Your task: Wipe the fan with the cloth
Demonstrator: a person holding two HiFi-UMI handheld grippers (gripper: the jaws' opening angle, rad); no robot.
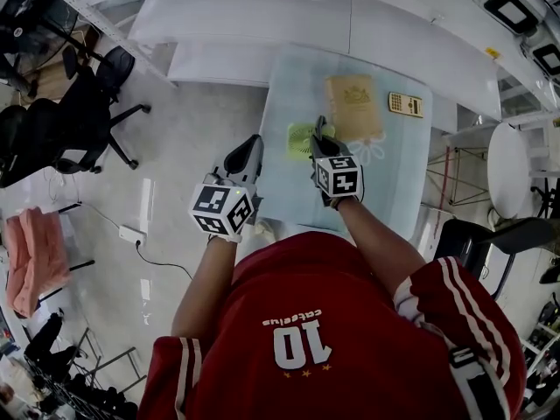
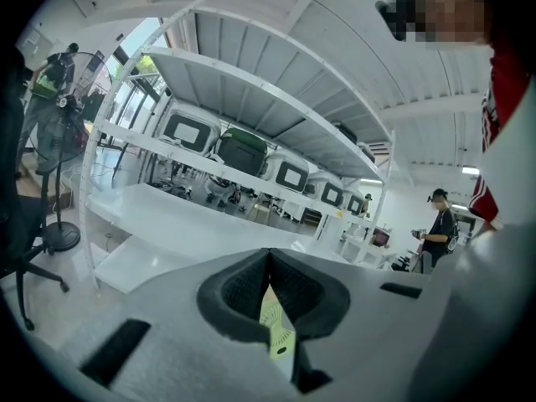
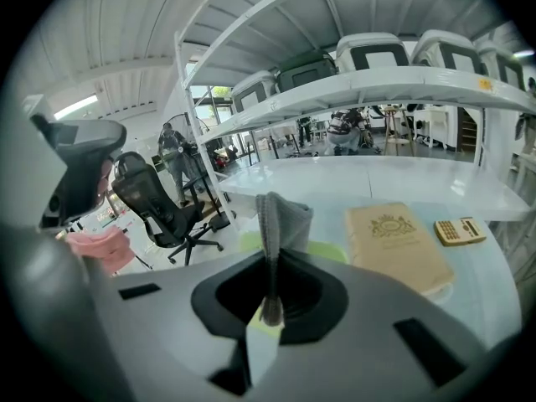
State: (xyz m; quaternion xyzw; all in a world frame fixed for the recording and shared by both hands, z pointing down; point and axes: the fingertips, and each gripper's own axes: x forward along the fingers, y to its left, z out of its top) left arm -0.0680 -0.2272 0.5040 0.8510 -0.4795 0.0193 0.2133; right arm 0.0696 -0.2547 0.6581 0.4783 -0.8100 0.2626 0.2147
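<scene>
Right tool (image 3: 270, 296) is pinching the folded grey cloth (image 3: 285, 216) by the small lime-green fan (image 1: 299, 138) on the pale blue surface (image 1: 394, 173), left tool (image 2: 268, 258) closed on nothing, so I reckon wiping's barely underway.

Both bare forearms reach forward side by side. The left gripper (image 1: 254, 143) is on the left, jaws pressed together with nothing between them. The right gripper (image 1: 318, 129), slightly farther out, has its jaws clamped on a grey cloth (image 3: 283, 218).

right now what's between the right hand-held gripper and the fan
The grey cloth, clamped in the right hand-held gripper, stands before the green fan, in the right gripper view.
</scene>
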